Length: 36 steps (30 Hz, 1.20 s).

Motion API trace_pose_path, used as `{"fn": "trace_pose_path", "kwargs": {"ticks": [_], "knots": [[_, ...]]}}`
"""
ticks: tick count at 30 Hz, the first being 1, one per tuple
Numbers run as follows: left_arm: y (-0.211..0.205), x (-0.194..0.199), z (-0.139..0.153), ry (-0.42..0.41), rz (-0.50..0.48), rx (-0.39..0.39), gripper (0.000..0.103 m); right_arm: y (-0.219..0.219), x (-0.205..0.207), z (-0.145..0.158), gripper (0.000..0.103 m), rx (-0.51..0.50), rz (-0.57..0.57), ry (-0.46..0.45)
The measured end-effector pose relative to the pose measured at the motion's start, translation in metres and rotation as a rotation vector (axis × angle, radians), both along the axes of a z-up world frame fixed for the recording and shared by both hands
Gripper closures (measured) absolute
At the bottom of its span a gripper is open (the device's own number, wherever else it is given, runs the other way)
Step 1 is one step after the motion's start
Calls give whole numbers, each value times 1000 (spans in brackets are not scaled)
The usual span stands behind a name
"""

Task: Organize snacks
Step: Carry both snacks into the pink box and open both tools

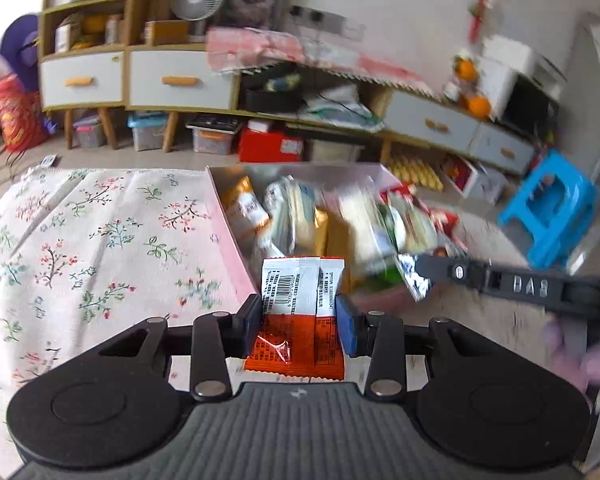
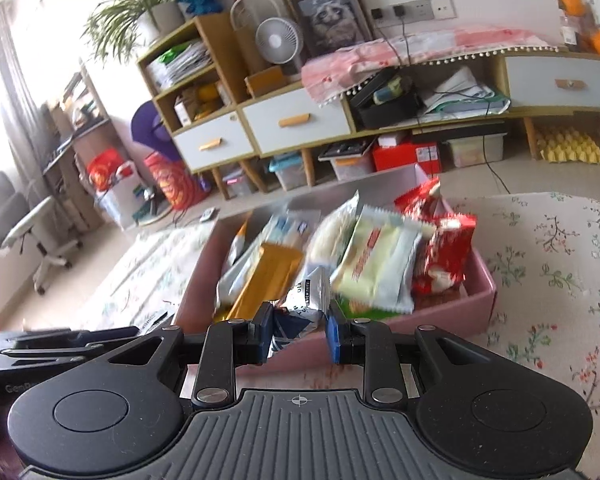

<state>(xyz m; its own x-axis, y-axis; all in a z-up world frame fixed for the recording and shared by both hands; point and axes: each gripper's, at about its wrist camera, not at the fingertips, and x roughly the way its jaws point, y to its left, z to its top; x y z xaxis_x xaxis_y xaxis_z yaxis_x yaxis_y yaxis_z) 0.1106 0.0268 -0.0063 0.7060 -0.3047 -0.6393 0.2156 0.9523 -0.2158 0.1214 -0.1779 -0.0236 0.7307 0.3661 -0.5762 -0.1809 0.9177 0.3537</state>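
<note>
A pink box (image 1: 232, 236) (image 2: 480, 292) on the flowered tablecloth holds several snack packets. My left gripper (image 1: 298, 320) is shut on an orange and white snack packet (image 1: 300, 300) and holds it at the box's near left corner. My right gripper (image 2: 298, 332) holds a silver and blue foil packet (image 2: 304, 308) between its fingers at the box's near edge; its jaws stand somewhat apart around the packet. The right gripper's finger (image 1: 500, 280) shows in the left wrist view with the foil packet (image 1: 414, 276) at its tip. Gold (image 2: 268, 276), pale green (image 2: 380, 264) and red (image 2: 444, 248) packets lie in the box.
The flowered tablecloth (image 1: 92, 232) (image 2: 560, 280) spreads left and right of the box. A blue plastic stool (image 1: 548, 208) stands on the floor to the right. Cabinets with drawers (image 2: 296, 124), storage bins and a desk chair (image 2: 24, 224) lie beyond the table.
</note>
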Motion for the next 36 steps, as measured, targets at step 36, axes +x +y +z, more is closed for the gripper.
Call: {"fn": "trace_pose_path", "kwargs": {"ticks": [36], "knots": [[-23, 21, -11, -47, 113, 15, 35, -14, 25, -5, 48, 119, -40, 65]]}}
